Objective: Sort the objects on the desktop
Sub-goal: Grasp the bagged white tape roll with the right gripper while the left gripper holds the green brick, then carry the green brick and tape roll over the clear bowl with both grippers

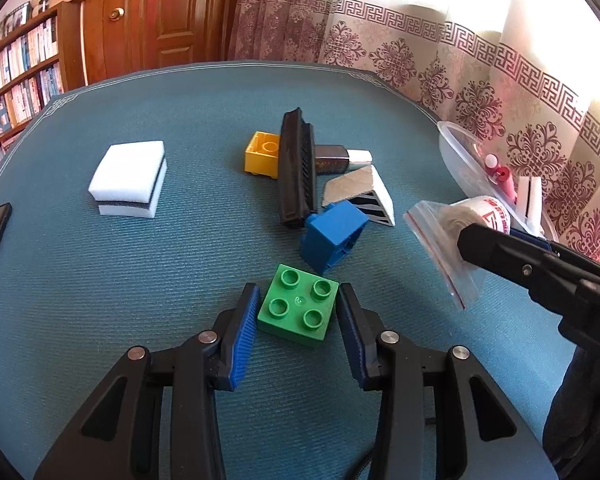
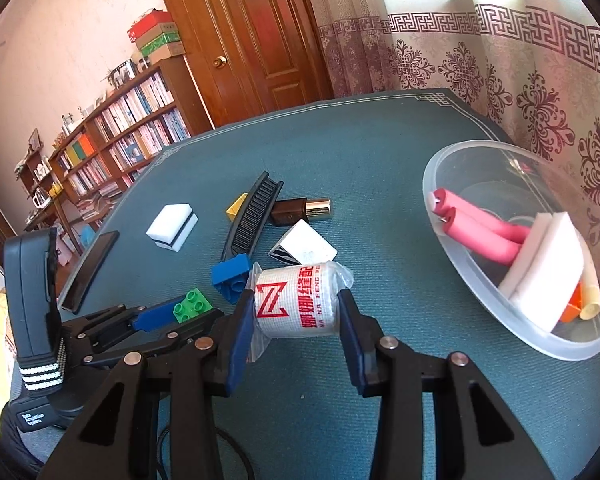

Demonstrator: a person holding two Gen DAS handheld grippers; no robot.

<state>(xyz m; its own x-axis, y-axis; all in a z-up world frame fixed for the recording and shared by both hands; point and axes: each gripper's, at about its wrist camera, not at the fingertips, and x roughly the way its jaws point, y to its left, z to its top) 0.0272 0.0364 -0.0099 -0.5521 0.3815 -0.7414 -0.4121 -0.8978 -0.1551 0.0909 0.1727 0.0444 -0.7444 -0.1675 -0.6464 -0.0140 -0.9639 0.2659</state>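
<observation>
A brown wooden door with a round gold knob stands at the back. Beside it a tall bookshelf is full of books, with boxes on top. Bright light shines through patterned curtains. The wall is pale pink.

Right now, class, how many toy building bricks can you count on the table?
3. The green brick sits between the left gripper fingers; the blue brick lies tipped beyond it; the yellow brick rests behind the black comb. More may hide in the bowl.
</observation>
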